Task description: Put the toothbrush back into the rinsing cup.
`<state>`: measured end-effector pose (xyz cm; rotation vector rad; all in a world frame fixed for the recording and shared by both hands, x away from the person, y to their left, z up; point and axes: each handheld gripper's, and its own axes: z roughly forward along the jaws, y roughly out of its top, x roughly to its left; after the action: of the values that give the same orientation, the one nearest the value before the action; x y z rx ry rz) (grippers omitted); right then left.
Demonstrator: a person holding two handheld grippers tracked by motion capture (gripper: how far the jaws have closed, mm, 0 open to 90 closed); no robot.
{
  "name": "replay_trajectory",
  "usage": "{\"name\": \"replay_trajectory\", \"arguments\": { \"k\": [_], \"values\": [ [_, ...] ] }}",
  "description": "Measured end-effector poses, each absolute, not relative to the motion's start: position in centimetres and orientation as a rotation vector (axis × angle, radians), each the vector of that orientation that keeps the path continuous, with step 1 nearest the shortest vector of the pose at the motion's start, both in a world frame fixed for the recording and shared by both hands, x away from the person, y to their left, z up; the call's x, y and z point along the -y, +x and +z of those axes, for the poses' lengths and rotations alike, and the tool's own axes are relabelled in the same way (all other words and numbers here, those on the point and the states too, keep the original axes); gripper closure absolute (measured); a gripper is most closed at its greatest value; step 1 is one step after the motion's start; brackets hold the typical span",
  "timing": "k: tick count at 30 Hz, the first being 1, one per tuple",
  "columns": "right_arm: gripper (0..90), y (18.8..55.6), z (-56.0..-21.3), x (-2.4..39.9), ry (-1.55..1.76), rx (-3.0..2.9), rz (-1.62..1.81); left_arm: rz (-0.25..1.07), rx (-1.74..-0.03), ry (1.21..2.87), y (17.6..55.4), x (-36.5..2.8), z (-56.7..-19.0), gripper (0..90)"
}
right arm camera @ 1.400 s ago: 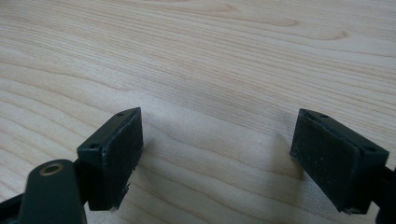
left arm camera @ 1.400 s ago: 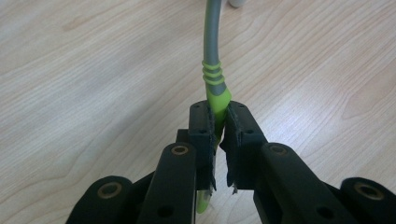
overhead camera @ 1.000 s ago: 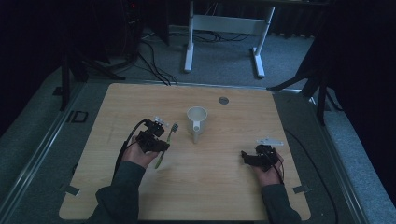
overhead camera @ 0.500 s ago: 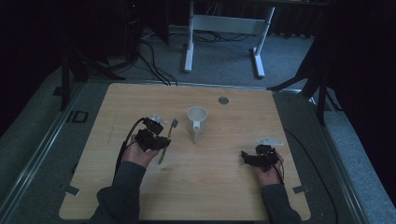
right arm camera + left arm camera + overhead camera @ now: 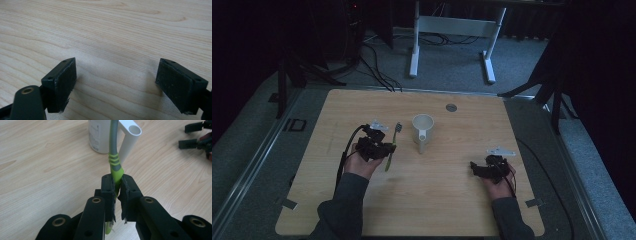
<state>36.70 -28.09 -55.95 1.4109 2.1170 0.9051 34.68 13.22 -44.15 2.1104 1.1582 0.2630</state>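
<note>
A green and grey toothbrush (image 5: 114,160) is clamped by its green handle between the jaws of my left gripper (image 5: 117,185). In the high view the toothbrush (image 5: 392,145) runs from my left gripper (image 5: 387,148) toward the far side, its head near the white mug (image 5: 422,130). The mug (image 5: 100,135) stands upright just beyond the brush, handle toward me. My right gripper (image 5: 116,82) hovers low over bare wood with its jaws wide apart and nothing between them. In the high view it (image 5: 474,168) sits at the right front of the table.
The wooden tabletop (image 5: 462,200) has a small round grommet (image 5: 451,107) near its far edge. A white desk frame (image 5: 452,30) and cables lie on the floor beyond the table. My right gripper's jaws (image 5: 193,137) show far off in the left gripper view.
</note>
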Motion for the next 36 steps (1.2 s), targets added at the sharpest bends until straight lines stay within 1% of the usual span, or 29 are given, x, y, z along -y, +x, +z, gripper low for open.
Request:
{"name": "replay_trajectory", "arguments": {
  "k": [11, 36],
  "values": [
    [16.5, 36.7, -56.0, 28.1, 1.409, -2.118, 0.905, 0.256, -1.147, 2.064, 34.8, -13.3, -44.1, 82.0],
    [16.5, 36.7, -56.0, 28.1, 1.406, -2.119, 0.906, 0.314, -1.101, 1.997, 34.6, -13.4, -43.1, 82.0]
  ]
}}
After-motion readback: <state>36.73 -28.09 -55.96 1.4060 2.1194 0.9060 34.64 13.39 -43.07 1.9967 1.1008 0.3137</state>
